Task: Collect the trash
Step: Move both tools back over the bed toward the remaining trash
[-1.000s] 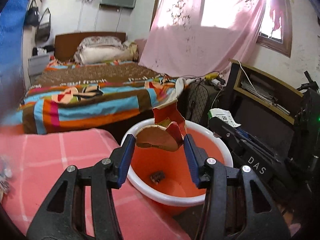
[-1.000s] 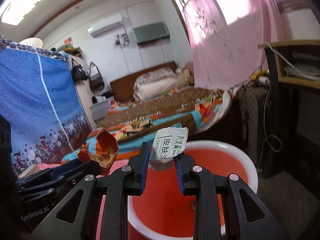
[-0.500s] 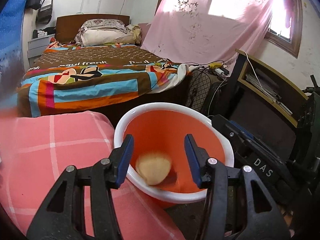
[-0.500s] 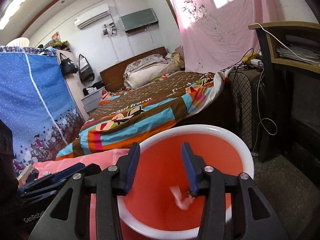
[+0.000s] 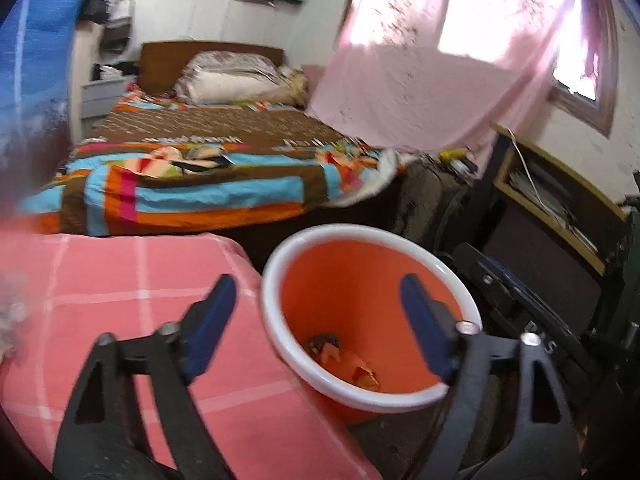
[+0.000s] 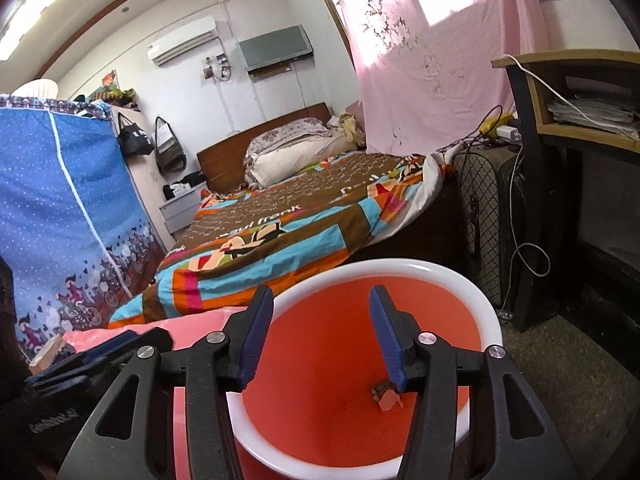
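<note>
Over the pink checked cloth (image 5: 120,288) at nine o'clock and the bucket (image 5: 276,264) at three, our left gripper (image 5: 316,324) hangs with jaws spread wide, holding nothing. Trash scraps (image 5: 344,360) lie on the bucket's orange floor, at six o'clock inside it. Our right gripper (image 6: 322,334) gapes empty above the same bucket.

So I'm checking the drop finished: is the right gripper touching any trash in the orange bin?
Apart. In the right wrist view the right gripper hangs open and empty above the orange bin, and the trash scraps lie far below on the bin's bottom.
</note>
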The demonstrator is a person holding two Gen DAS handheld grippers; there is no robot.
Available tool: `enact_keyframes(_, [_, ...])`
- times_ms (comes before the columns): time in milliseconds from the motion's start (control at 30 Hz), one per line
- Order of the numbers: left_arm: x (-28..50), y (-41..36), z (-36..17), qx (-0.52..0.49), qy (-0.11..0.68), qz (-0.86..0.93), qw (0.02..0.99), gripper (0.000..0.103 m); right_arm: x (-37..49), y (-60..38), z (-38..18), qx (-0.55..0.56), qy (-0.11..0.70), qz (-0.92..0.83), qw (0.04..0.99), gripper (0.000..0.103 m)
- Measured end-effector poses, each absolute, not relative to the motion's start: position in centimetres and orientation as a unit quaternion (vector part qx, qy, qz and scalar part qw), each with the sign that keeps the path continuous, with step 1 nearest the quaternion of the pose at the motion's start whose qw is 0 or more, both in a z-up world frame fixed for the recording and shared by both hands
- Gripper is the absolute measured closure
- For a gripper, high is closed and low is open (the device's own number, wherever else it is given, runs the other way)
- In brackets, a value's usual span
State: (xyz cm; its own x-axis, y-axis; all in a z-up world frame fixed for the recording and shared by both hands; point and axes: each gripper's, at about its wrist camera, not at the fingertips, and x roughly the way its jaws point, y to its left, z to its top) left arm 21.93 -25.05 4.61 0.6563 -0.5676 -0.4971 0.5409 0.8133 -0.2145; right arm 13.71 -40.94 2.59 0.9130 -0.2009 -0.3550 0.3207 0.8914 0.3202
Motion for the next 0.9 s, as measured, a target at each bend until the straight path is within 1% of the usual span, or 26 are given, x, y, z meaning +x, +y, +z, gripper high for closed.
enact_keyframes(67, [21.8,-23.9,5.0,-0.031,0.264,-0.286,0.921,0.009,13.4,-40.4,2.9,0.183,0.142,-0.137,0.963,0.023])
enact_keyframes(200, [21.4,-21.3,5.8,-0.042,0.223,-0.244,0.943,0.009,12.7,-39.1,3.9,0.161,0.103,-0.136,0.972,0.017])
enact_keyframes(233, [21.3,-20.7,6.0,-0.042,0.214,-0.233,0.948,0.009,12.6,-38.7,4.1,0.155,0.092,-0.137,0.974,0.013])
enact_keyframes(267, [21.1,-19.9,6.1,-0.043,0.206,-0.219,0.953,0.009,12.6,-38.3,4.3,0.15,0.086,-0.137,0.975,0.003])
enact_keyframes(300, [21.0,-19.3,6.2,-0.045,0.2,-0.211,0.956,0.009,12.5,-37.9,4.5,0.144,0.077,-0.135,0.977,0.0])
enact_keyframes(633, [19.4,-13.2,7.1,-0.054,0.143,-0.146,0.977,0.008,12.1,-32.3,6.3,0.08,-0.004,-0.081,0.993,0.0])
enact_keyframes(900, [17.8,-8.5,7.5,-0.054,0.117,-0.103,0.986,0.009,12.3,-28.9,6.7,0.075,-0.03,-0.037,0.996,0.0])
